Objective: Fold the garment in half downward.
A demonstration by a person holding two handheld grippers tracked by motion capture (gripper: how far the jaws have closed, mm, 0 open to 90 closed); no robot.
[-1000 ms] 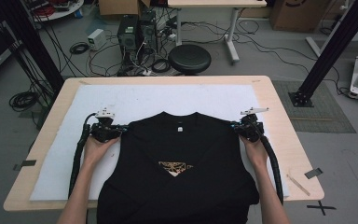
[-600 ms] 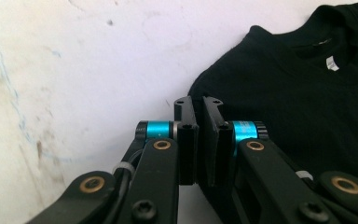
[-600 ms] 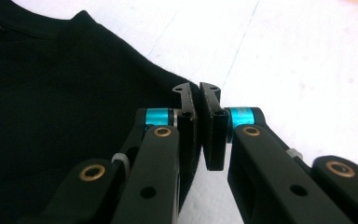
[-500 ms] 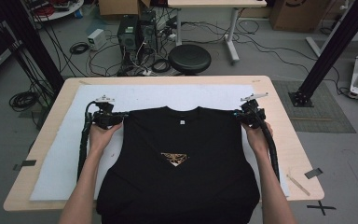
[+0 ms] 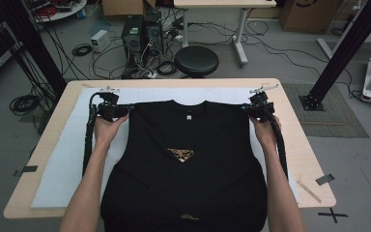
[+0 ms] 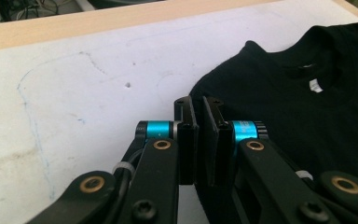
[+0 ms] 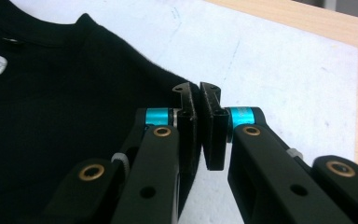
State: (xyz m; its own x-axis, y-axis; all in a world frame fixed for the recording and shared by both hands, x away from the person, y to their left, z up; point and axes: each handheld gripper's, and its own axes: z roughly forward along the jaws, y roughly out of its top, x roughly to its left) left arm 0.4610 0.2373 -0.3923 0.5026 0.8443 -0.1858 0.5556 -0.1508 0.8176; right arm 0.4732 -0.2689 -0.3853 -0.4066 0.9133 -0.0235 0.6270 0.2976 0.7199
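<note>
A black T-shirt point(image 5: 183, 164) is held at both shoulders, the left gripper point(image 5: 118, 111) and right gripper point(image 5: 252, 109) fingers pinched shut on the cloth, spread over the white mat point(image 5: 67, 159) on the tabletop point(image 5: 299, 159). Folding appears not yet begun.

My work surface point(image 5: 294, 145) is pale wood, its top mostly covered by a white mat point(image 5: 63, 164). A black T-shirt point(image 5: 188, 179) lies spread on that mat, collar away from me, hem hanging over the near edge.
</note>
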